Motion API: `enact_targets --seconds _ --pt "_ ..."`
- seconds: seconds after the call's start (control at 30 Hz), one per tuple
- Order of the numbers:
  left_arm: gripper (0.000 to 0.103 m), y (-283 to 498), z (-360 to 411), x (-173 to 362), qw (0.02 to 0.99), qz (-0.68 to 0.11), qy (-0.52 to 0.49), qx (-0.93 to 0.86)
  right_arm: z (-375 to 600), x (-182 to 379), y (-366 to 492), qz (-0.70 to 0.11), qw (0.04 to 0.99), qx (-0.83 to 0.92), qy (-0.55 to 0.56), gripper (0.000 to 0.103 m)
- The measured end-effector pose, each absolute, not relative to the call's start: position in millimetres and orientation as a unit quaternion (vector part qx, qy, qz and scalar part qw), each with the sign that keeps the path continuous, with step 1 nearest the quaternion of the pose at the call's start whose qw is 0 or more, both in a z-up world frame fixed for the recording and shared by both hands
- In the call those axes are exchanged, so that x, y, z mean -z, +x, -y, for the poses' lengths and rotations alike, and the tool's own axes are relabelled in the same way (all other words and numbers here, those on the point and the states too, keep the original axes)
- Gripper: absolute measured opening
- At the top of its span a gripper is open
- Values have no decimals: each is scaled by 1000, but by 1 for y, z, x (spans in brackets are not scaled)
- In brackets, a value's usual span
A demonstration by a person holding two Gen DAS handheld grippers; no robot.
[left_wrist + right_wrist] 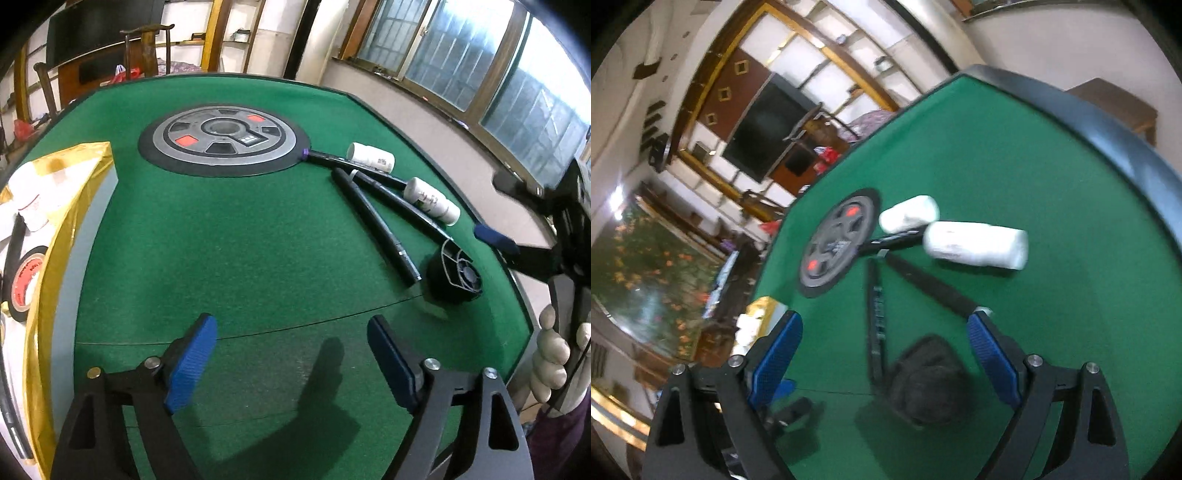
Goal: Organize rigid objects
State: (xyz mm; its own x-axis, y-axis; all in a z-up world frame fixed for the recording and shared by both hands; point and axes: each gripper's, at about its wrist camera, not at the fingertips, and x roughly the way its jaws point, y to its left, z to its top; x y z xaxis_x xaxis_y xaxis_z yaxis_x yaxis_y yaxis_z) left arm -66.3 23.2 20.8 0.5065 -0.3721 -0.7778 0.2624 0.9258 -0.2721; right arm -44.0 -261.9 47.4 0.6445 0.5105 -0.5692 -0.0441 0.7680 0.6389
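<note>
On the green table lie three black pens, two white bottles and a small black fan at the right. My left gripper is open and empty, low over the near felt. My right gripper is open, hovering above the black fan, with pens and white bottles beyond. It also shows at the right edge of the left wrist view.
A gold-edged box at the left holds white bottles and a tape roll. A round grey control disc sits in the table's middle. The table edge runs close on the right.
</note>
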Motion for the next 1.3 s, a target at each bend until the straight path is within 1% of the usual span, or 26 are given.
enact_targets --seconds 0.07,0.13,0.27,0.33,0.4,0.53,0.63,0.77,0.8,0.83,0.9,0.97,1.1,1.3 --pt "95 -65 -23 -20 863 -461 -65 194 247 -55 -37 -387 858 -177 287 90" --pt "96 -65 -23 -20 862 -461 -69 201 222 -63 -27 -401 861 -186 252 90" --pt "96 -66 -33 -21 863 -452 -99 200 181 -58 -4 -446 860 -177 174 90" --pt "96 -65 -45 -21 866 -445 -132 186 170 -51 6 -458 856 -176 162 87" --pt "96 -65 -56 -20 865 -438 -167 182 164 -42 15 -472 847 -178 169 85" --pt "97 -65 -57 -19 866 -435 -172 176 160 -19 29 -505 808 -197 229 86" --pt "97 -65 -55 -19 866 -434 -174 178 150 -17 26 -507 791 -227 256 86" --pt "97 -67 -56 -20 864 -434 -179 181 137 -20 21 -509 739 -312 311 86" --pt "97 -67 -57 -19 864 -434 -180 181 139 -26 19 -501 748 -311 305 86" --pt "97 -66 -57 -19 864 -434 -181 182 141 -34 19 -493 766 -297 286 86" --pt "97 -66 -58 -18 864 -434 -180 182 149 -50 18 -480 817 -238 211 86" --pt "98 -66 -58 -18 864 -434 -178 182 154 -53 19 -482 842 -187 154 86" --pt "100 -67 -56 -19 865 -435 -173 183 170 -45 23 -504 847 -143 94 86" --pt "100 -67 -55 -19 865 -436 -169 184 163 -37 29 -499 859 -115 2 85"
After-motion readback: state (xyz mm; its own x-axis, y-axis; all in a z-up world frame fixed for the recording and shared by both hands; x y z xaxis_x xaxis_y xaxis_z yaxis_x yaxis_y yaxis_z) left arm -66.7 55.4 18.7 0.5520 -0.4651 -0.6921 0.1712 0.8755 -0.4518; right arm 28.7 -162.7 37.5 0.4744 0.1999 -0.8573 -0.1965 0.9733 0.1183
